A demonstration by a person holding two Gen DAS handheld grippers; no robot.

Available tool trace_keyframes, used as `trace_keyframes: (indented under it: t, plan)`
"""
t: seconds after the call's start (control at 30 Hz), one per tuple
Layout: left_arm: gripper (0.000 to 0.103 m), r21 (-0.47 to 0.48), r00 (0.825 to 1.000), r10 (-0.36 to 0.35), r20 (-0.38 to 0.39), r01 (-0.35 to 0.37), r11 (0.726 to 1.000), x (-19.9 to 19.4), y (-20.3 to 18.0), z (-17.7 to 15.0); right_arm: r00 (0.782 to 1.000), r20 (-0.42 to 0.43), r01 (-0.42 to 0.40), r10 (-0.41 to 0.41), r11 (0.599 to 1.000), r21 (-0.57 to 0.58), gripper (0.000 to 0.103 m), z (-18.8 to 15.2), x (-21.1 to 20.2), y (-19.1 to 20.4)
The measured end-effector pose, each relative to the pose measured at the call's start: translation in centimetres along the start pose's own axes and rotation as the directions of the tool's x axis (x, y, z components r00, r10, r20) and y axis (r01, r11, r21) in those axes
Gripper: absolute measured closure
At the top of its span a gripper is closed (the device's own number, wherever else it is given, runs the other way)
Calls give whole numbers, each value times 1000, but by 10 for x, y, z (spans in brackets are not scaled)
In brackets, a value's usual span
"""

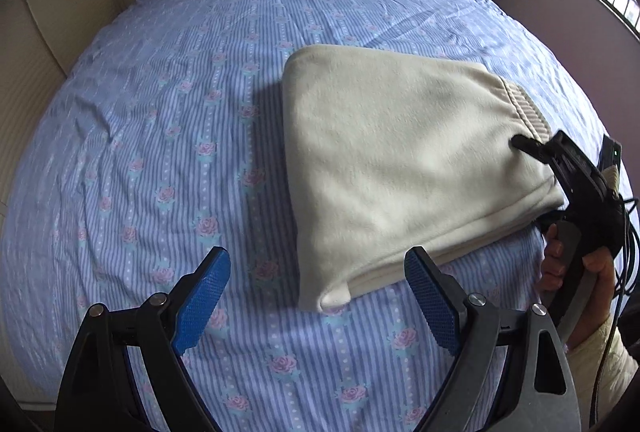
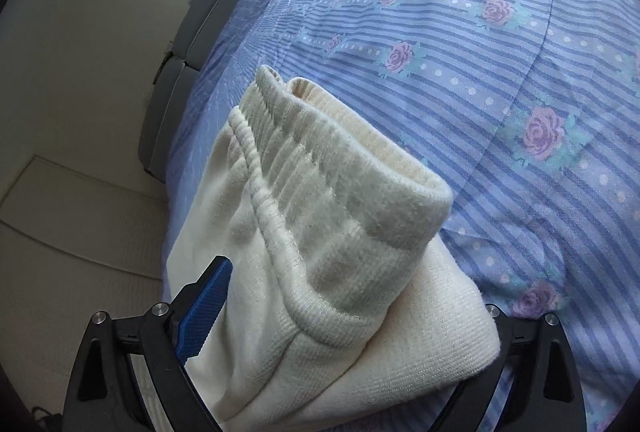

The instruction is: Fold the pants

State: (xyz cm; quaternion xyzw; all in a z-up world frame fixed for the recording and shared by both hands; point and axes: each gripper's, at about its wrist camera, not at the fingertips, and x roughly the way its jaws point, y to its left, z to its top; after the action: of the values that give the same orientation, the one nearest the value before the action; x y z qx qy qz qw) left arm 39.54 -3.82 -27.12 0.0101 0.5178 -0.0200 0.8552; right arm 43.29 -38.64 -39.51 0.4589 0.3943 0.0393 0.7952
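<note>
My left gripper (image 1: 318,296) tilts steeply down over the bed, its blue pads spread wide with nothing between them, only striped bedsheet (image 1: 160,111) below; the folded cream pants (image 1: 400,159) lie just beyond its right finger. My right gripper (image 2: 340,316) reaches in from the pants' ribbed waistband (image 2: 344,191) end; the thick fold fills its jaws, one blue pad against the cloth, the other finger buried, so I cannot tell whether it clamps. A hand (image 1: 568,264) holds its handle, partly cut off at the frame edge.
</note>
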Motion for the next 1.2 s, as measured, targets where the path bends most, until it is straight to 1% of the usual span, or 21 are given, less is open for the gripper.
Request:
trace_keyframes:
  t: [0.03, 0.07, 0.1, 0.17, 0.2, 0.33, 0.4, 0.47, 0.53, 0.63, 0.73, 0.83, 0.93, 1.07, 1.1, 1.2]
  plan:
    - [14, -11, 1000, -23, 6, 23, 1000, 4, 7, 5, 1000, 1, 6, -6, 1000, 3, 11, 1, 0, 0]
    - [14, -21, 999, -41, 8, 41, 999, 9, 13, 10, 1000, 1, 19, -19, 1000, -4, 15, 0, -1, -1]
    - [14, -27, 998, -61, 5, 61, 998, 14, 19, 16, 999, 0, 42, -42, 999, -18, 18, 3, 7, 9]
    - [14, -31, 993, -117, 4, 117, 993, 25, 28, 27, 996, -4, 86, -86, 995, -47, 27, 3, 9, 13]
    - [14, -22, 991, -132, 3, 132, 991, 30, 30, 32, 994, -7, 104, -105, 993, -59, 28, 4, 10, 15]
    - [14, 50, 990, -140, 32, 138, 989, 48, 34, 49, 983, -11, 180, -182, 979, -91, 31, 3, 14, 27]
    - [14, 53, 984, -176, 25, 174, 983, 58, 39, 57, 977, -11, 210, -212, 973, -98, 32, 4, 16, 32]
    - [14, 32, 973, -230, 5, 230, 973, 69, 46, 64, 971, -13, 236, -239, 966, -101, 32, 5, 19, 37]
    - [14, 6, 956, -293, -19, 293, 956, 82, 53, 70, 964, -14, 263, -267, 957, -118, 32, 5, 19, 39]
    - [14, -26, 935, -352, -46, 351, 936, 100, 58, 79, 955, -15, 290, -295, 947, -135, 32, 4, 19, 41]
    - [14, -27, 924, -377, -62, 376, 926, 117, 59, 84, 950, -25, 304, -310, 942, -141, 32, 5, 20, 43]
    - [14, -21, 904, -424, -64, 423, 906, 129, 59, 88, 948, -30, 310, -318, 939, -146, 32, 5, 20, 43]
    - [13, -7, 888, -456, -57, 457, 890, 137, 58, 94, 947, -26, 312, -319, 939, -144, 32, 6, 27, 51]
    - [12, 2, 868, -494, -52, 495, 869, 148, 57, 104, 947, -20, 315, -321, 938, -146, 32, 5, 30, 50]
    - [12, -3, 862, -505, -46, 506, 863, 150, 57, 107, 946, -17, 316, -322, 937, -148, 31, 5, 31, 50]
    - [12, -38, 833, -552, -30, 551, 834, 159, 59, 115, 946, -10, 320, -325, 936, -148, 31, 3, 33, 49]
